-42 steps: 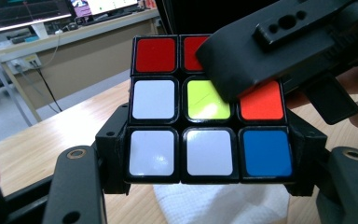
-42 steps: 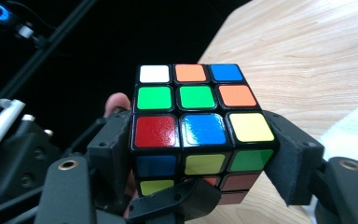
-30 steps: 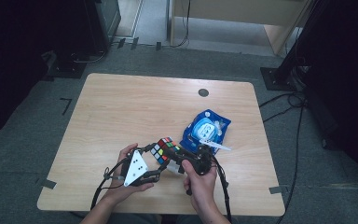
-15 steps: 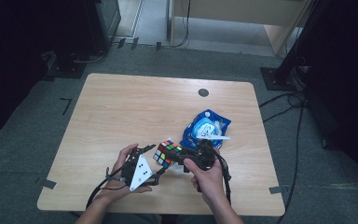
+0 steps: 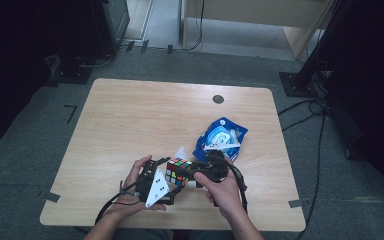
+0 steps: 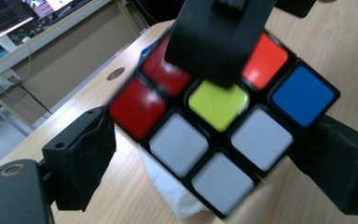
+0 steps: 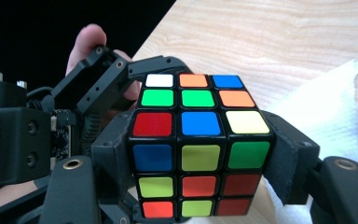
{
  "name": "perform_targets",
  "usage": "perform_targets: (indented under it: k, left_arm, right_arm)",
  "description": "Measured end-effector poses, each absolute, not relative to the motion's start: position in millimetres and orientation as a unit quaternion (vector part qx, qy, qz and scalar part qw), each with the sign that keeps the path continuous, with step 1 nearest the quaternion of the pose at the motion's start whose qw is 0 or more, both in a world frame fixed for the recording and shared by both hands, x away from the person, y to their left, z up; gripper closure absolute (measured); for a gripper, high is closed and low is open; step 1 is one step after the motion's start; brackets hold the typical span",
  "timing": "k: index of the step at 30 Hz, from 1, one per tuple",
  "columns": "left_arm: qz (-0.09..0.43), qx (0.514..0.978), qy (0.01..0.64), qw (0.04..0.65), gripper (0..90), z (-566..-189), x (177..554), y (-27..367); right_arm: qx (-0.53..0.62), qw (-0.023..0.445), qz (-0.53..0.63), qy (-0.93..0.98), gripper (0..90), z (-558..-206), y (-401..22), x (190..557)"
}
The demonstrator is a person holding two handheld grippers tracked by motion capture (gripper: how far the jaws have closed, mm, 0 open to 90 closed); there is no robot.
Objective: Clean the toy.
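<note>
High view | my right gripper (image 5: 192,174) clamps Rubik's cube (image 5: 178,171) near tabletop (image 5: 130,120) front edge | my left gripper (image 5: 166,177) jaws just opening, cube between | far half free

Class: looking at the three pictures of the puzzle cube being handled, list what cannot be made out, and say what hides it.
- Puzzle cube, left gripper view: upper stickers covered by the right tool; picture blurred.
- Cube's underside, right gripper view: cut off by the bottom edge.
- Blue packet, high view: print too small.
- White tissue: partly behind cube.

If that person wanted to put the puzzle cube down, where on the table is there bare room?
The far and left parts of the table lie bare. It is crowded near the front edge, where both hands hold the cube, with the white tissue and blue packet just beyond.
</note>
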State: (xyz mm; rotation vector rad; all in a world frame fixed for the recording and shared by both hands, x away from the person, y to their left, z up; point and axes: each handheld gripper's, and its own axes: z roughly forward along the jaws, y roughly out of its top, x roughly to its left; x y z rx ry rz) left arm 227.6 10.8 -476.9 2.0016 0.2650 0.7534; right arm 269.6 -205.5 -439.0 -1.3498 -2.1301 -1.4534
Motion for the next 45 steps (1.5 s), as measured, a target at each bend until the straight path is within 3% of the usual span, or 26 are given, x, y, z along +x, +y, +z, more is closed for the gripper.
perform_targets:
  k: [8,14,17,26,33,37,41,45]
  left_arm:
    - [0.299,0.82,0.1,0.478,10.5,-476.7,226.1,9.4]
    - [0.296,0.823,0.087,0.477,22.4,-477.6,223.5,9.0]
    - [0.284,0.822,0.082,0.487,33.6,-476.0,223.1,11.0]
    - [0.278,0.812,0.121,0.499,33.9,-470.3,232.9,24.6]
    - [0.293,0.798,0.17,0.498,33.9,-464.7,248.5,49.7]
    - [0.293,0.784,0.198,0.511,34.0,-459.3,255.6,65.7]
    - [0.288,0.776,0.214,0.519,34.0,-456.8,259.1,73.7]
    - [0.286,0.776,0.212,0.52,34.0,-456.6,258.2,72.4]
  right_arm:
    - [-0.453,0.122,-0.485,-0.738,34.4,-441.5,-200.1,269.3]
    - [-0.45,0.118,-0.483,-0.742,34.3,-442.2,-198.5,269.2]
    - [-0.449,0.121,-0.489,-0.738,34.4,-441.5,-199.0,269.0]
    - [-0.441,0.123,-0.525,-0.717,34.0,-438.9,-203.3,269.9]
    - [-0.434,0.066,-0.574,-0.691,37.9,-432.1,-214.9,268.2]
    - [-0.421,0.01,-0.561,-0.712,42.9,-438.9,-212.1,268.3]
    - [-0.392,-0.069,-0.505,-0.766,48.0,-457.1,-198.1,268.1]
    - [-0.372,-0.09,-0.467,-0.797,51.2,-480.3,-185.6,269.8]
